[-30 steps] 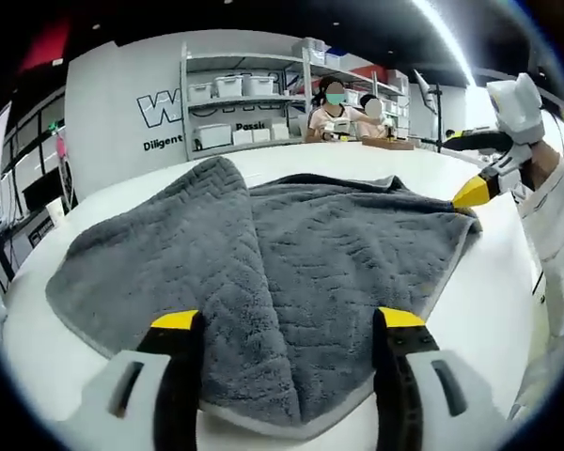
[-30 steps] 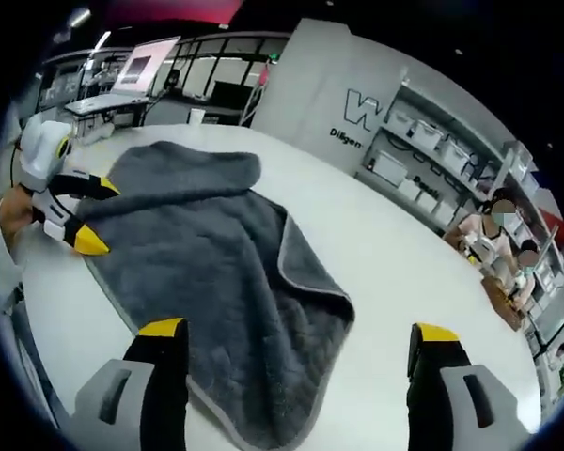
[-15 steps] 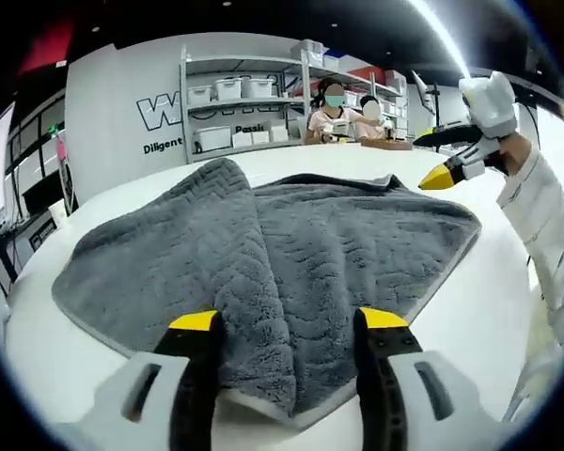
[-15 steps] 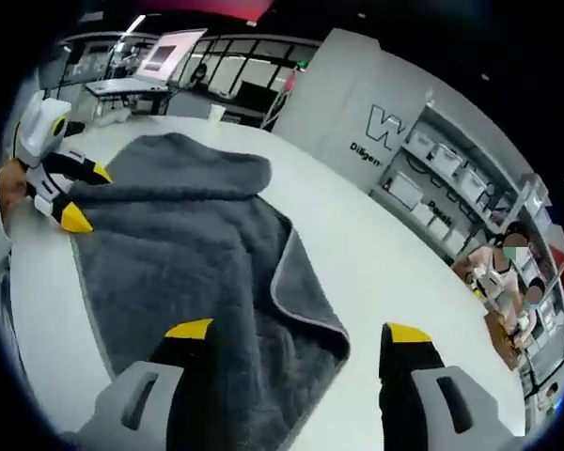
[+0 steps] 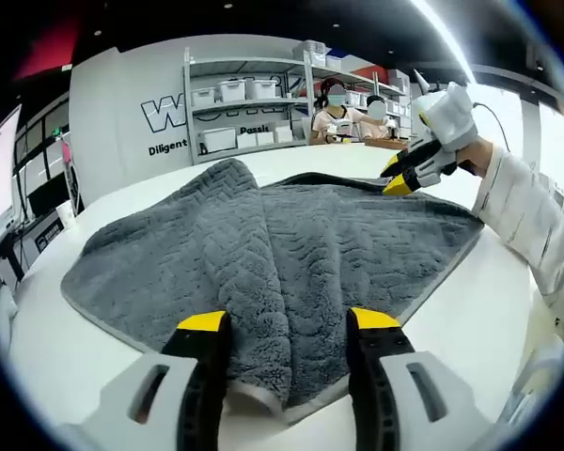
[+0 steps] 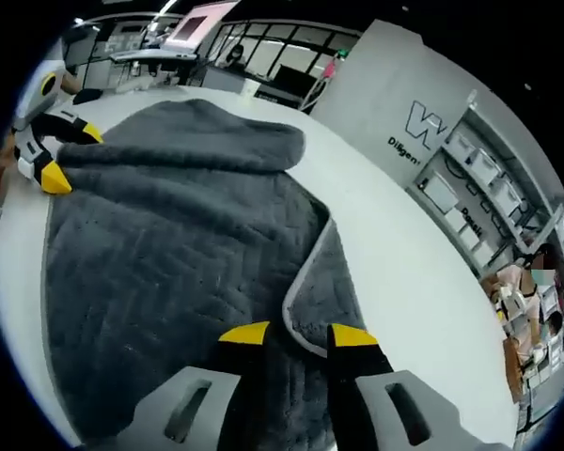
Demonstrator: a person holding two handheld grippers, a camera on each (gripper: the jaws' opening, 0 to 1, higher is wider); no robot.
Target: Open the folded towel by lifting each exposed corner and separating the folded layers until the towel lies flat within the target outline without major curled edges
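Note:
A grey towel (image 5: 291, 235) lies on the white table (image 5: 470, 301), with a fold ridge running from its far side toward me. My left gripper (image 5: 289, 320) is open, and its jaws straddle the near folded corner of the towel. At the towel's far edge, a hand in a white sleeve holds my right gripper (image 5: 396, 177). In the right gripper view, the right gripper (image 6: 299, 334) has its jaws drawn close on the pale hemmed edge of an upper towel (image 6: 188, 225) layer. The left gripper (image 6: 70, 156) stands open at the far left corner.
Shelves with white bins (image 5: 235, 103) stand against the grey back wall, and people sit at a bench (image 5: 357, 117) beyond the table. Bare white table (image 6: 404, 272) stretches to the right of the towel. Monitors and desks (image 6: 188, 28) are far off.
The right gripper's jaws have narrowed from wide open to nearly together over the towel's hemmed edge, and it moved in over the towel. The left gripper's jaws narrowed slightly at the near corner.

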